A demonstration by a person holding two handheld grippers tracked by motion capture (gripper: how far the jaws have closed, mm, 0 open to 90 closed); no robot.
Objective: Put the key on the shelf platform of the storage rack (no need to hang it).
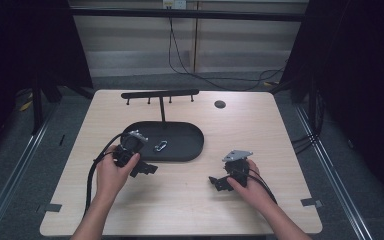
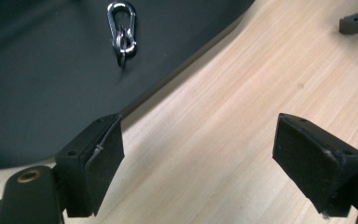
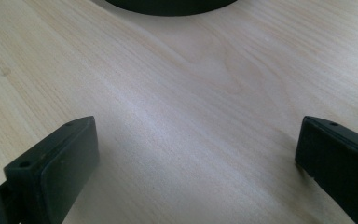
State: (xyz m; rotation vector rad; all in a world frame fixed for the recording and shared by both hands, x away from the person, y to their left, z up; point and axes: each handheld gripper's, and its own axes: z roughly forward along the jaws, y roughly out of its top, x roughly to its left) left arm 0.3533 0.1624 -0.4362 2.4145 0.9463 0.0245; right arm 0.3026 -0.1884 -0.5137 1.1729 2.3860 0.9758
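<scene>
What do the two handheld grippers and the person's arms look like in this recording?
Both the left gripper and the right gripper are matte black with two blocky, flat-padded jaws. Each carries a grey three-cornered plate on top, and black cables trail back from both along the forearms. The forearms are bare, with no sleeves in sight.

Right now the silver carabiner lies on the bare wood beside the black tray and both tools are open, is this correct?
Not quite. The carabiner lies inside the black tray, not on the wood, as the left gripper view shows. Both the left tool and the right tool are indeed open.
</scene>
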